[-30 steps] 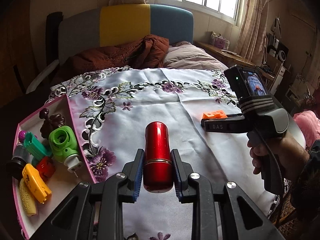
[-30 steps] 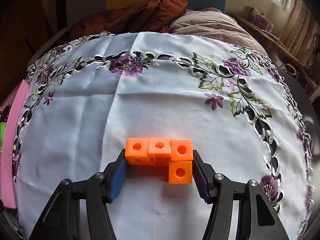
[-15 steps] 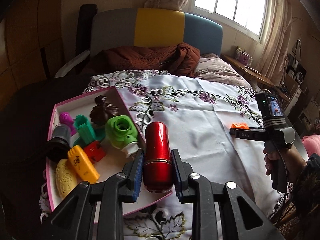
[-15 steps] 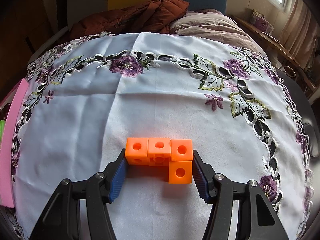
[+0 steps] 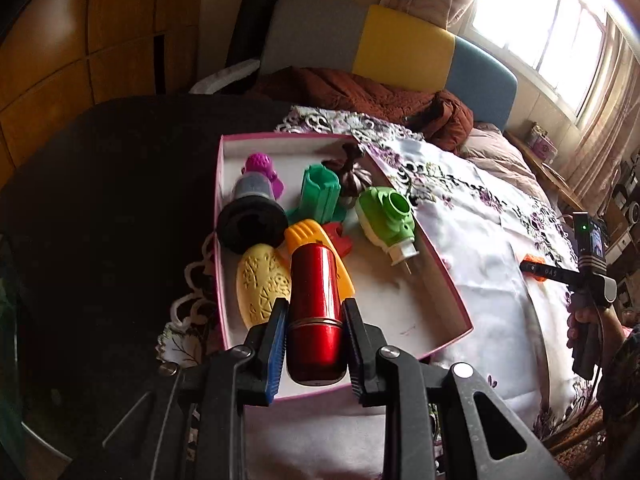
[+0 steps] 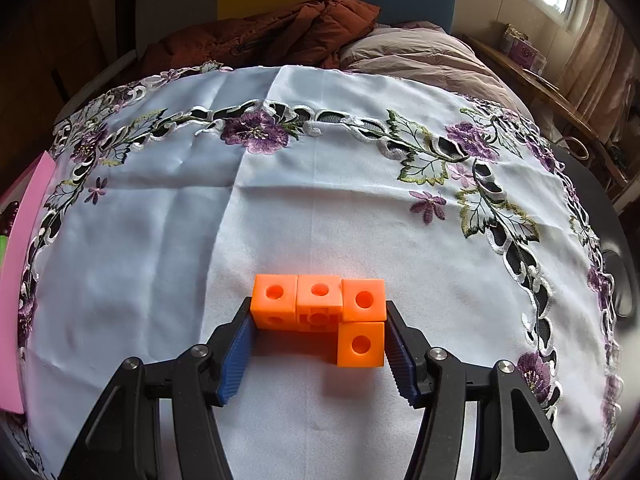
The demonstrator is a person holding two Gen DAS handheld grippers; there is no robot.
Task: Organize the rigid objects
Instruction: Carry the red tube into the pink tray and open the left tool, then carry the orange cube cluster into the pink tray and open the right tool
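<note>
My left gripper point(image 5: 315, 309) is shut on a glossy red cylinder point(image 5: 316, 280), held above the near end of a pink-rimmed white box point(image 5: 440, 268). The cylinder's far end overlaps a yellow-orange toy point(image 5: 306, 232) lying in the box. My right gripper point(image 6: 318, 312) is shut on an L-shaped orange block of joined cubes point(image 6: 320, 300) that sits on the white embroidered tablecloth point(image 6: 320, 208); both blue pads touch its outer sides. In the left wrist view the right gripper point(image 5: 538, 269) shows far right, a hand on its handle.
The box holds a green plug-in device point(image 5: 384, 216), a teal piece point(image 5: 320, 196), a yellow oval point(image 5: 262, 280), a black-and-grey cap point(image 5: 252, 220), a purple toy point(image 5: 260, 164) and a brown ornament point(image 5: 352, 172). Its pink edge point(image 6: 20, 260) lies left of the block. A bed stands behind.
The left gripper carried the red cylinder leftward from over the cloth to over the box, rolling as it went. The right gripper and the orange block stayed still.
</note>
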